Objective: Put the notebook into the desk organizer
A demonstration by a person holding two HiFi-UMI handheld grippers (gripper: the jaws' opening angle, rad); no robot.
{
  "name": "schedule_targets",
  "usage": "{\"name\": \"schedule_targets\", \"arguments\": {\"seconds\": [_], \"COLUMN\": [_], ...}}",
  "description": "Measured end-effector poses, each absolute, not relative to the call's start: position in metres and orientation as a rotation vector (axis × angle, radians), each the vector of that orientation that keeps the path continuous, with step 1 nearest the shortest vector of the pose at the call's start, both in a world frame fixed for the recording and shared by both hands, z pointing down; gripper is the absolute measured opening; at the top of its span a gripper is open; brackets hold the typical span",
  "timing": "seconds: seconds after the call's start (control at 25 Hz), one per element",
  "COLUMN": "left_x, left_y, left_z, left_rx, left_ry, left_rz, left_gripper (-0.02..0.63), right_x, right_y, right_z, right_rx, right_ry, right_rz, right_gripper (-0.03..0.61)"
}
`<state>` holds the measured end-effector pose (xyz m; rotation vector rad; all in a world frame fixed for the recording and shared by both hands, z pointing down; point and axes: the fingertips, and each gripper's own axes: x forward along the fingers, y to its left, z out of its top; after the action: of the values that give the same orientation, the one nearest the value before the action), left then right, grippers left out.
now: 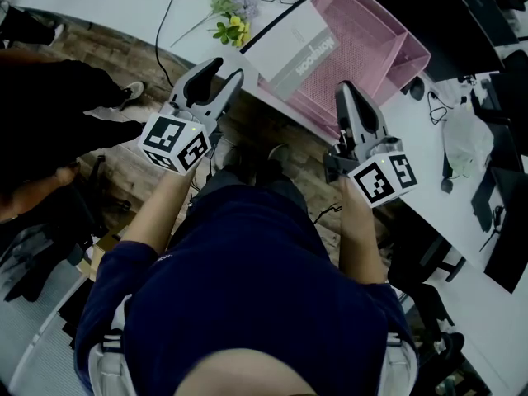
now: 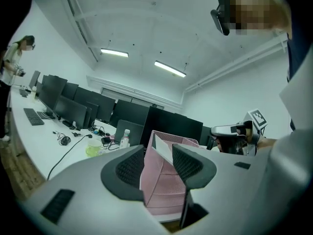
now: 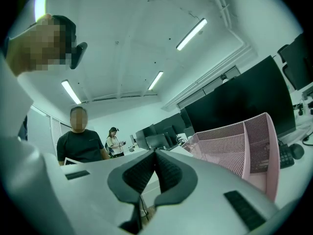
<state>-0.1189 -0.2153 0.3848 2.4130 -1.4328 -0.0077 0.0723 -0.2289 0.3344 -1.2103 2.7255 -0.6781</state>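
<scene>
Keeping the left hand-held gripper (image 1: 228, 69), jaws apart, off the notebook (image 1: 289, 52) lying in the desk organizer (image 1: 375, 35) should avoid dislodging it; the right hand-held gripper (image 1: 346, 93) is pinched together, empty.

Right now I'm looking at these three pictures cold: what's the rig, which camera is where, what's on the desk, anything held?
There is no robot here. A person holds a hand-held left gripper and right gripper, each carrying a cube of square markers. The head view comes from a camera on the person's head, looking steeply down. The two gripper views come from cameras riding on each gripper, looking along its jaws. On the white desk stands a pink mesh desk organizer, with a grey-white notebook resting in its left end and a sprig of flowers beside it. The left jaws stand apart and the right jaws are together. Neither holds anything.
</scene>
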Motion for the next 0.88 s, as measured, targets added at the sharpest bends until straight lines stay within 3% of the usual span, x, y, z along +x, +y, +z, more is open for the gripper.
{"name": "schedule_targets", "arguments": {"seconds": [0.88], "left_x": [-0.133], "left_y": [-0.211], "left_z": [0.350], "left_rx": [2.556], "left_ry": [-1.427], "left_rz": [-0.009], "left_gripper": [0.046], "right_x": [0.040], "right_y": [-0.231], "right_z": [0.324], "right_rx": [-1.182], "right_ry": [2.742], "right_rz": [-0.641], "right_gripper": [0.005]}}
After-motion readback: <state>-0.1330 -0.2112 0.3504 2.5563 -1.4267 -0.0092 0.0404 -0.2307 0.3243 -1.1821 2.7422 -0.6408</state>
